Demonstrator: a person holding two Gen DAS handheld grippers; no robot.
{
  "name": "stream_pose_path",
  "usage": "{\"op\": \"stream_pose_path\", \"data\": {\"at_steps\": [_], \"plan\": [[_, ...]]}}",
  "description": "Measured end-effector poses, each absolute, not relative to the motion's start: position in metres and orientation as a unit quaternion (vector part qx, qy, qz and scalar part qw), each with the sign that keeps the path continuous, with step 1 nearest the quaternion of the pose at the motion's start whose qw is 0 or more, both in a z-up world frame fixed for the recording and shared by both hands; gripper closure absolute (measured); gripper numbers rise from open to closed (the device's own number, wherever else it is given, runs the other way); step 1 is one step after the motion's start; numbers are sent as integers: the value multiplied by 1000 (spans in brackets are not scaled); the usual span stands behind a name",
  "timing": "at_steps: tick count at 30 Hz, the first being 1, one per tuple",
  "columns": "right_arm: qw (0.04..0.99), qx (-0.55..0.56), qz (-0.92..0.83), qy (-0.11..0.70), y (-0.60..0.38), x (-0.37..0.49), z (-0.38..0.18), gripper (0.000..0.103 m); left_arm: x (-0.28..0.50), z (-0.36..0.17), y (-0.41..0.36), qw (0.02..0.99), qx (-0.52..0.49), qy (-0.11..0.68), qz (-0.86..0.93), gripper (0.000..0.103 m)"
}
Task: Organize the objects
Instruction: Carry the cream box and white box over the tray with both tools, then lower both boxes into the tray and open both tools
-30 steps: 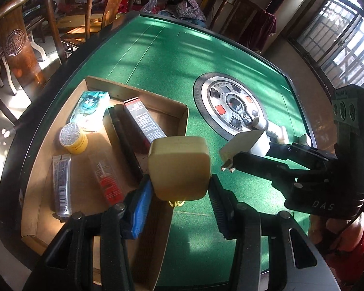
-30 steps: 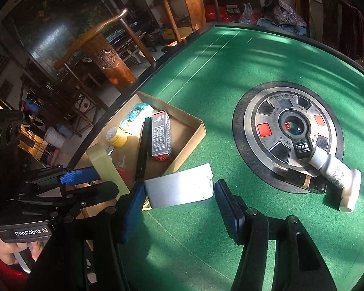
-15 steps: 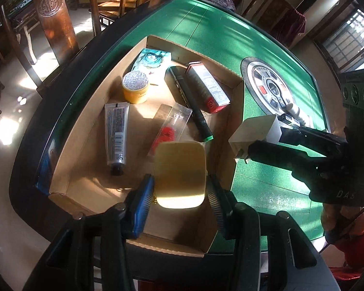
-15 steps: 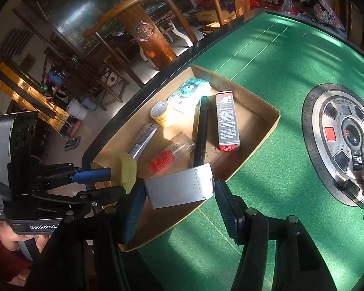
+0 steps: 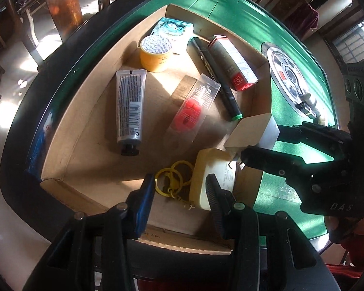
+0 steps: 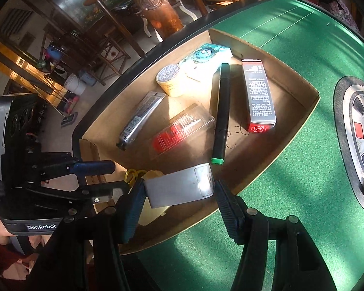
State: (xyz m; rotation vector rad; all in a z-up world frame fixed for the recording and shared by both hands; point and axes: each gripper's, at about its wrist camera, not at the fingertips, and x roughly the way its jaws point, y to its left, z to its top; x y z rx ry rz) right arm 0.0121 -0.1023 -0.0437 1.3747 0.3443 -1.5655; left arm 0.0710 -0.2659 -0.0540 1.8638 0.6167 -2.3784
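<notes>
1. Green felt desk [image 6: 291, 60] in hard sunlight, wooden chairs behind, and the cardboard tray [image 6: 267, 55] sits right under both your tongs.
2. Your right tongs [image 6: 178, 186] are clamped on the white plug adapter [image 6: 182, 189]. Its long axis runs straight from pad to pad, so you've got it end to end.
3. Your left tongs [image 5: 179, 181] stand apart with nothing pinched. The yellow key rings [image 5: 169, 179] show in the gap, and the yellow block [image 5: 206, 162] rests on the tray floor, off toward the right-hand finger. The blue pad is clear of it.
4. Here's the one that matters: the adapter hangs inside the tray's near corner, just beside the yellow block and slightly beyond it, close to the tray wall. Whether they touch, I can't tell.
5. Bare cardboard lies ahead and to the left of your right tongs, between the yellow block and the clear packet [image 6: 182, 131]. The black marker [image 6: 220, 111] lies lengthwise straight ahead, its green end nearest you.
6. My read: the right hand is the one to finish this, since it alone carries anything. Lower the adapter onto that bare patch, long axis kept across, and draw the left tongs back first so they don't crowd the drop.
7. Watch the corner. Set it down here and it could ride up on the block or the tray wall.
</notes>
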Motion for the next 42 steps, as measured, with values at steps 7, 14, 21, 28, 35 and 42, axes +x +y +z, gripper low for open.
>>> {"op": "stream_pose_path", "data": {"at_steps": [7, 14, 21, 28, 35, 42], "plan": [[476, 567, -654, 153, -117, -2, -53, 39, 72, -55, -270, 31, 601, 209, -771, 61], [464, 563, -665, 161, -126, -11, -56, 39, 77, -46, -278, 38, 588, 214, -779, 61], [476, 561, -656, 168, -125, -2, -54, 38, 78, -44, -281, 45, 583, 220, -781, 61], [487, 549, -664, 143, -112, -3, -35, 26, 74, -38, -275, 42, 576, 220, -787, 57], [463, 528, -705, 99, -75, -19, -11, 16, 65, -30, -265, 41, 569, 211, -794, 42], [411, 543, -731, 51, -37, -45, -9, 15, 55, -29, -261, 47, 566, 203, -798, 38]]}}
